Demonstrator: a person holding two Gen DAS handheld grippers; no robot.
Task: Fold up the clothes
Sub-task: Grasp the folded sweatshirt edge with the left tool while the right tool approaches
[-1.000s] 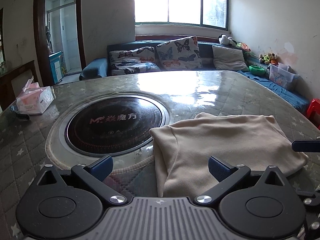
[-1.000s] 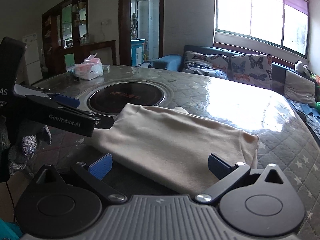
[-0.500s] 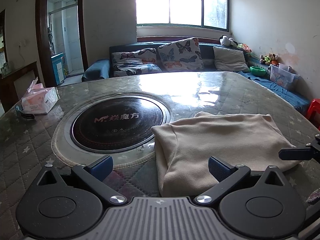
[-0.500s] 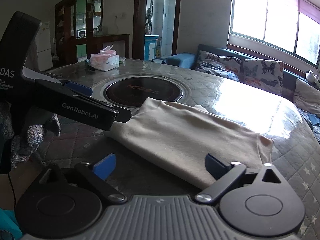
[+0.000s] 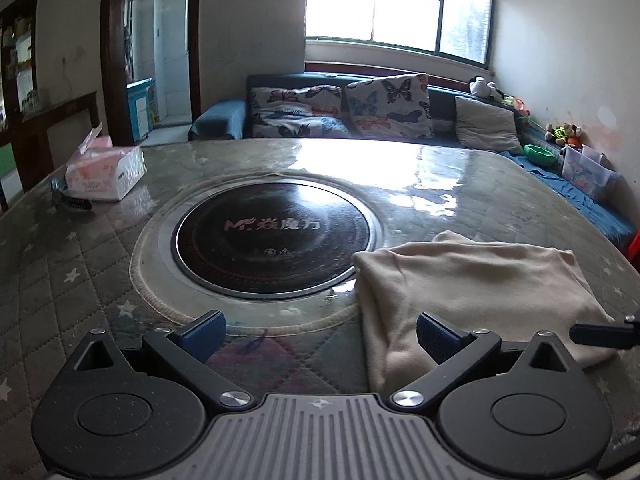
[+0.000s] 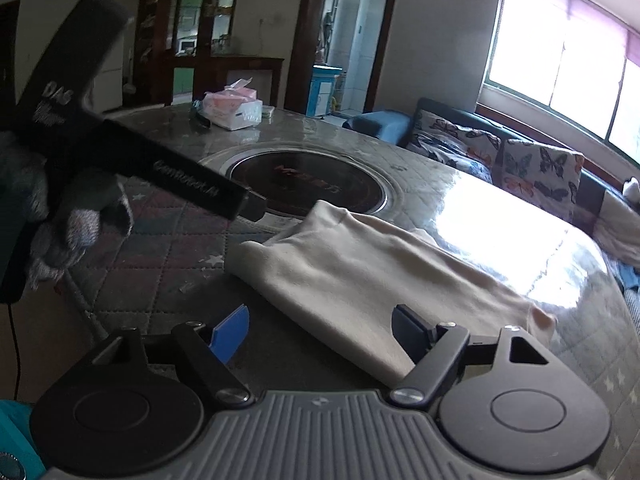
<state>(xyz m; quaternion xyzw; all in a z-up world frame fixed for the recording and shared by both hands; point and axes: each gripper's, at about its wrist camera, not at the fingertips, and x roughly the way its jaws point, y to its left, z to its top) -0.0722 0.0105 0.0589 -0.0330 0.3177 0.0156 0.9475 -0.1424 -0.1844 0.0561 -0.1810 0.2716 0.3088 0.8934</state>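
A folded cream garment point(image 5: 472, 292) lies flat on the quilted table, right of the round black cooktop point(image 5: 272, 236). In the right wrist view the same cream garment point(image 6: 384, 276) stretches from the cooktop toward the table's right edge. My left gripper point(image 5: 318, 334) is open above the table's front edge, its right finger over the garment's near left corner, nothing held. My right gripper point(image 6: 320, 330) is open at the garment's near edge, empty. The left gripper's body point(image 6: 192, 184), held by a gloved hand point(image 6: 76, 224), shows at the left of the right wrist view.
A pink tissue box point(image 5: 106, 170) sits at the table's far left with a small dark object beside it. Behind the table run a sofa with butterfly cushions point(image 5: 384, 106), a doorway and a bright window. Toys and a clear bin point(image 5: 584, 172) line the right wall.
Both grippers have drawn back and lifted away from the garment, still open. The left view has swung left. The garment lies unmoved.
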